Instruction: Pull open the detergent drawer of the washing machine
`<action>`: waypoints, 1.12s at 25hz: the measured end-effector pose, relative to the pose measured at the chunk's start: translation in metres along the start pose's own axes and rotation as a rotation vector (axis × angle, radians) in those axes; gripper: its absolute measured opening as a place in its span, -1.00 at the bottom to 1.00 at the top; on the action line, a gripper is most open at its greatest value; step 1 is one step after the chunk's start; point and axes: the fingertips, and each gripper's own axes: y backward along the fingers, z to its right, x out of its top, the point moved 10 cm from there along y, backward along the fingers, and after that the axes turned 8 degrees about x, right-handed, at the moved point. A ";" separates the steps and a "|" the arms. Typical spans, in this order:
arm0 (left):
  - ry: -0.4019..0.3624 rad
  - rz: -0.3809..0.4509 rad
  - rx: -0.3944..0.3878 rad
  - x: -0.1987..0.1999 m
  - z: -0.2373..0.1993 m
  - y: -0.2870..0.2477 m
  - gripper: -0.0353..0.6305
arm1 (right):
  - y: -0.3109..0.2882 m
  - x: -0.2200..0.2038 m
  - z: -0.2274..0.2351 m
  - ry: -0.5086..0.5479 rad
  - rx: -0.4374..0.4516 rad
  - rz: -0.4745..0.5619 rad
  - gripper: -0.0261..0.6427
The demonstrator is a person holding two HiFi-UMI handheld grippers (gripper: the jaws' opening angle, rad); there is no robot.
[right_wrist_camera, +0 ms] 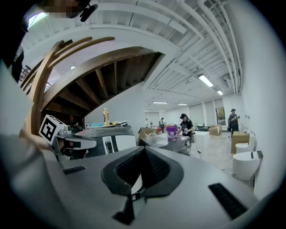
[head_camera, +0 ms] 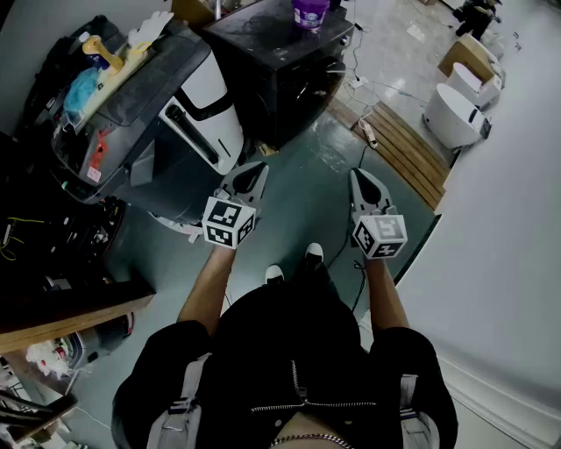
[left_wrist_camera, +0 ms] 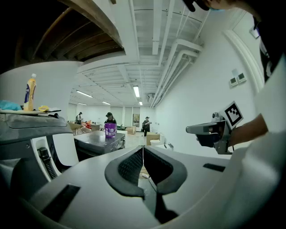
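Observation:
A grey washing machine stands ahead on the left, with a white front panel that carries a black handle. I cannot make out its detergent drawer for sure. The same machine appears in the right gripper view, some way off. My left gripper hovers over the floor just right of the machine, apart from it, jaws shut on nothing. My right gripper is held beside it at about the same height, also shut and empty. Each gripper shows in the other's view.
A black machine with a purple bucket on top stands straight ahead. A yellow bottle and cloths lie on the grey machine. Wooden planks, a cable and white round units lie right. A cluttered desk is at left.

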 end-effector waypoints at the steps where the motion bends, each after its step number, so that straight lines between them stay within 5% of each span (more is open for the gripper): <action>1: 0.000 -0.001 0.000 -0.001 -0.001 0.002 -0.83 | 0.000 -0.002 -0.002 -0.011 0.002 -0.002 -0.90; 15: 0.015 -0.014 -0.004 -0.015 -0.014 0.015 -0.83 | -0.017 -0.023 -0.017 -0.092 -0.016 -0.096 -0.90; 28: 0.022 -0.047 -0.010 -0.013 -0.036 -0.046 -0.83 | -0.063 -0.021 0.035 -0.142 -0.081 -0.077 -0.90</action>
